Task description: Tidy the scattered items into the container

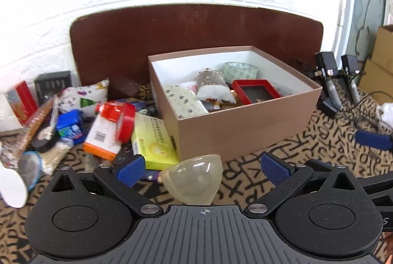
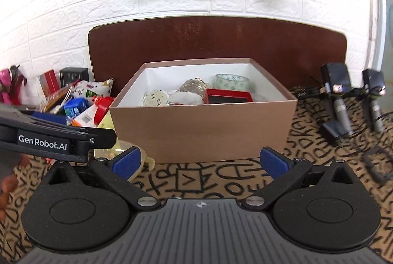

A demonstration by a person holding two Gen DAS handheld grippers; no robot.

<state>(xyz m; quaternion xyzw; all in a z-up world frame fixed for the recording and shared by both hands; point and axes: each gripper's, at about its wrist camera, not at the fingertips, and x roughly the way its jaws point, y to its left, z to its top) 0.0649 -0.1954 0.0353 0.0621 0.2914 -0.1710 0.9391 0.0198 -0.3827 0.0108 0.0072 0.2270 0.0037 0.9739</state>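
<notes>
A brown cardboard box (image 1: 245,126) with a white inside stands on the patterned cloth; it also shows in the right wrist view (image 2: 201,131). In it lie a red tray (image 1: 255,90), a tape roll (image 1: 240,70) and fabric pouches (image 1: 213,86). My left gripper (image 1: 203,167) is open, with a translucent plastic funnel-like cup (image 1: 194,180) lying between its fingers, untouched by the blue pads. Left of the box lies a pile: a yellow box (image 1: 153,143), red tape (image 1: 125,122), an orange box (image 1: 102,138). My right gripper (image 2: 200,162) is open and empty before the box.
A dark wooden board (image 1: 196,30) leans on the white brick wall behind the box. Black devices with cables (image 1: 336,82) lie at the right. A small floral pillow (image 1: 84,94) and a white spoon (image 1: 12,185) lie at the left. The left gripper's body (image 2: 49,138) crosses the right view.
</notes>
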